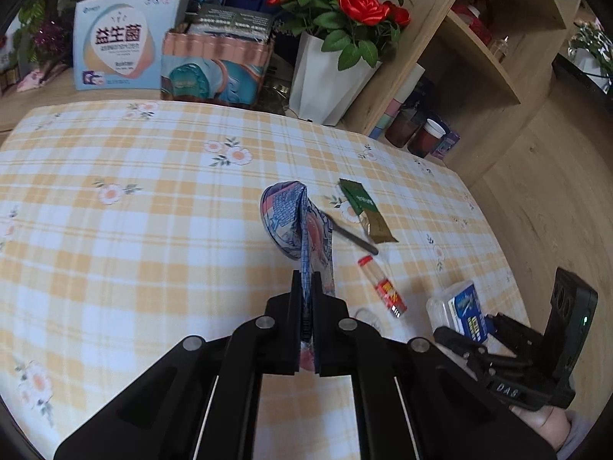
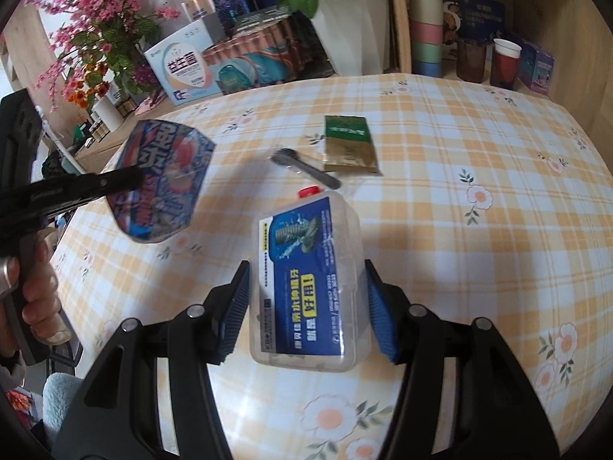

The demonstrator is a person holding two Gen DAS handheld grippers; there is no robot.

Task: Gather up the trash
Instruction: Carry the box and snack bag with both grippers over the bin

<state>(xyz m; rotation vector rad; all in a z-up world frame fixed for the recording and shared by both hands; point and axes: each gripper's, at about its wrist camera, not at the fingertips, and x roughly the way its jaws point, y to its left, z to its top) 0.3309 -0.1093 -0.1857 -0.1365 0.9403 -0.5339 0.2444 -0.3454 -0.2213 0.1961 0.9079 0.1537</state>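
Observation:
My left gripper (image 1: pixel 305 280) is shut on a blue and pink snack wrapper (image 1: pixel 295 222) and holds it above the checked tablecloth (image 1: pixel 153 191); the wrapper also shows in the right wrist view (image 2: pixel 164 180). My right gripper (image 2: pixel 306 299) is open, its blue pads either side of a clear plastic box with a blue label (image 2: pixel 306 283), which lies on the cloth (image 1: pixel 459 306). A green and gold sachet (image 1: pixel 367 211) (image 2: pixel 348 145), a dark plastic spoon (image 1: pixel 352 234) (image 2: pixel 306 168) and a small red-capped tube (image 1: pixel 383 287) lie on the cloth.
At the table's back stand a blue-white carton (image 1: pixel 118 46), a teal and pink pack (image 1: pixel 218 65) and a white pot of red roses (image 1: pixel 329 76). A wooden shelf (image 1: pixel 479 57) with cups (image 2: pixel 425 19) stands at the right. Pink flowers (image 2: pixel 95 19) stand at the left.

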